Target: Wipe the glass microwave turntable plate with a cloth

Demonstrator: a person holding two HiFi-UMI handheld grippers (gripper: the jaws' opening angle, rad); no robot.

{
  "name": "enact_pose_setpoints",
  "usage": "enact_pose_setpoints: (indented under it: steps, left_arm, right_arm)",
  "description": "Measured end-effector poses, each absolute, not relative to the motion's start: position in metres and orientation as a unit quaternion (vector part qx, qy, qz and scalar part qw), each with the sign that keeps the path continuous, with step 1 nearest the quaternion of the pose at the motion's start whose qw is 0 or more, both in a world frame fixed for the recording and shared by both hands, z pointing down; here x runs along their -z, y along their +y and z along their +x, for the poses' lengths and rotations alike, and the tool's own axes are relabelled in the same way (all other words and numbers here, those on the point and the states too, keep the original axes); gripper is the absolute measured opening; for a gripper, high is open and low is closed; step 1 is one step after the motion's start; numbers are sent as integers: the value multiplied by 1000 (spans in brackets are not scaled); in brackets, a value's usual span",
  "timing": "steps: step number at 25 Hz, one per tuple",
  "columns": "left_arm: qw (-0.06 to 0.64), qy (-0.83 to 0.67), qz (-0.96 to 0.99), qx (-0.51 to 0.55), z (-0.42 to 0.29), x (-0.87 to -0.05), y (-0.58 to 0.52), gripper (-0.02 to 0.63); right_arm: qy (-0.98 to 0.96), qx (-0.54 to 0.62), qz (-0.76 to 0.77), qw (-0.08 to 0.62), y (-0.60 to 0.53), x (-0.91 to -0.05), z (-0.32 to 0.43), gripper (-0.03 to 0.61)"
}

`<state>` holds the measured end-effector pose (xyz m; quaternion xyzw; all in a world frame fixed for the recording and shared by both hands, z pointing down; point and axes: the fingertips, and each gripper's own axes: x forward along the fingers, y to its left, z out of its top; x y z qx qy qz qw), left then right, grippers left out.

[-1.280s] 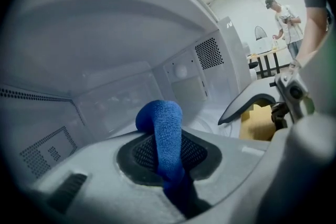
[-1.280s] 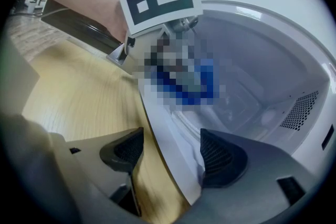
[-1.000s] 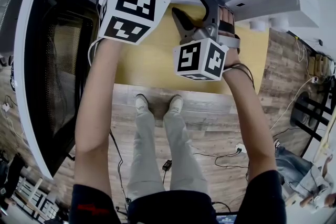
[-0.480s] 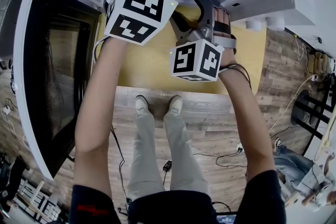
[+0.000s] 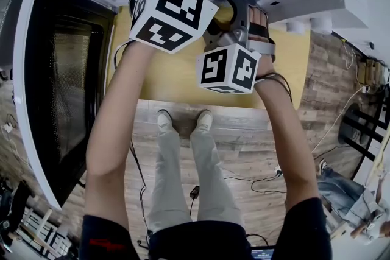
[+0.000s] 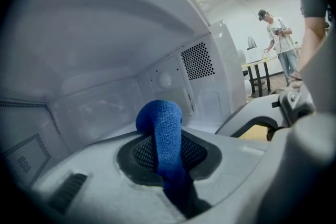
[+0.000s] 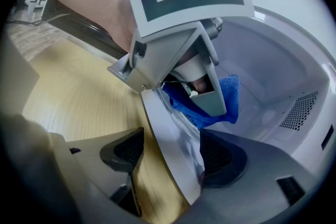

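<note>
Since a second ago the left tool [image 6: 176, 189] has slid to the right, so that its marker cube [image 5: 173, 14] now overlaps the right tool [image 7: 173, 157], which has hardly shifted. The left tool's jaws are pressed together on a blue cloth [image 6: 167, 136], a nubby terry fabric that rises from the pinch as a rolled strip and folds over at its top. The right tool's jaws are closed on the rim of the glass plate [image 7: 167, 134]. The plate stands edge-on between the ribbed black pads as a pale, smooth, curved band. The cloth lies against its far face, just behind the left tool's grey housing. In the head view the plate is hidden behind both tools, and only a blue tuft of cloth shows near the top edge. Smooth white walls and a perforated vent panel [image 6: 198, 60] line the microwave [image 6: 105, 55] cavity. Its dark door [image 5: 67, 82] stands open at left, beside a yellow surface [image 5: 177, 70].
</note>
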<state>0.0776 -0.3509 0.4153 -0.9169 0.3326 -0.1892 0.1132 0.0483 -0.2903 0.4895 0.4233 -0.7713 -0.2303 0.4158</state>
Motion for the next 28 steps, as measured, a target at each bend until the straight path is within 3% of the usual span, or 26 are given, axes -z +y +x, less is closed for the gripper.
enact_pose_setpoints:
  steps: [28]
  left_arm:
    - [110,382,-894,207,43,-418,-368,57]
  right_arm:
    - [-769,237,422,418,-290,-489,48,307]
